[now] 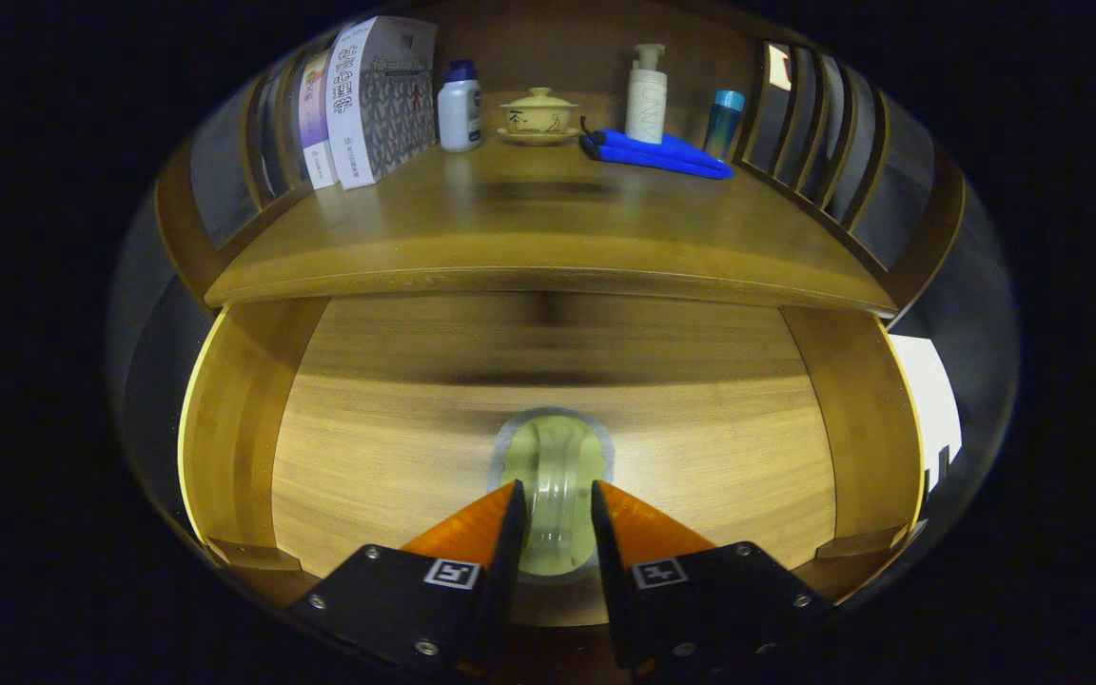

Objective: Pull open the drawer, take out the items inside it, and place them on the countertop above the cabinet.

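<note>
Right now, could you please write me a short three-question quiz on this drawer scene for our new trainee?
1. True or false: the drawer is pulled open.
2. What lies between the fingers of the tongs? A) the blue cloth B) a clear glass cup C) a book
3. Fill in: the pump bottle stands on the ______, beside the blue cloth.

Key
1. True; its wooden floor and side walls are exposed below the countertop.
2. B; the clear glass cup lies on the drawer floor with a finger on either side, though whether both press on it is unclear.
3. Countertop.
</note>
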Demonstrator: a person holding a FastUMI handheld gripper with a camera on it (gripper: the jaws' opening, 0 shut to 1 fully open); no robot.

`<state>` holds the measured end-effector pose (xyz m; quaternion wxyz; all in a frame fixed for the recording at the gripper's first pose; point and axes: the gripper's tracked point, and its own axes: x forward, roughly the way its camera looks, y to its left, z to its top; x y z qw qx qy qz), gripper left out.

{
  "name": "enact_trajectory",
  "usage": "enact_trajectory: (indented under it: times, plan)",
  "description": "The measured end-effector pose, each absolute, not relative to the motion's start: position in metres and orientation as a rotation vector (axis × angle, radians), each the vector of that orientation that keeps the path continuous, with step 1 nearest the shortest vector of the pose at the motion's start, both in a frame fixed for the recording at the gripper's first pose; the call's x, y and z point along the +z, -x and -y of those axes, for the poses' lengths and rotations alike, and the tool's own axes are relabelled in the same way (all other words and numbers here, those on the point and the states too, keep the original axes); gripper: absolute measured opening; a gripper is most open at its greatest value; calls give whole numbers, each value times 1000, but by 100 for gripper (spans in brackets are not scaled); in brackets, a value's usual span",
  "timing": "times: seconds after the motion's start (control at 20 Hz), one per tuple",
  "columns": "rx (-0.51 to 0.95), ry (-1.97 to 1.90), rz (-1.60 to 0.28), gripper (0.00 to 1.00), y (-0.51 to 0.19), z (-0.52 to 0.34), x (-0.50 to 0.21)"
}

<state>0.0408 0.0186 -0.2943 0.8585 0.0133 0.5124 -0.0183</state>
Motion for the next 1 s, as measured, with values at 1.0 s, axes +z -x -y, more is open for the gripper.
enact_trajectory:
  times: [1.0]
  plan:
    - [-85, 207, -628, 10, -44, -15, -163]
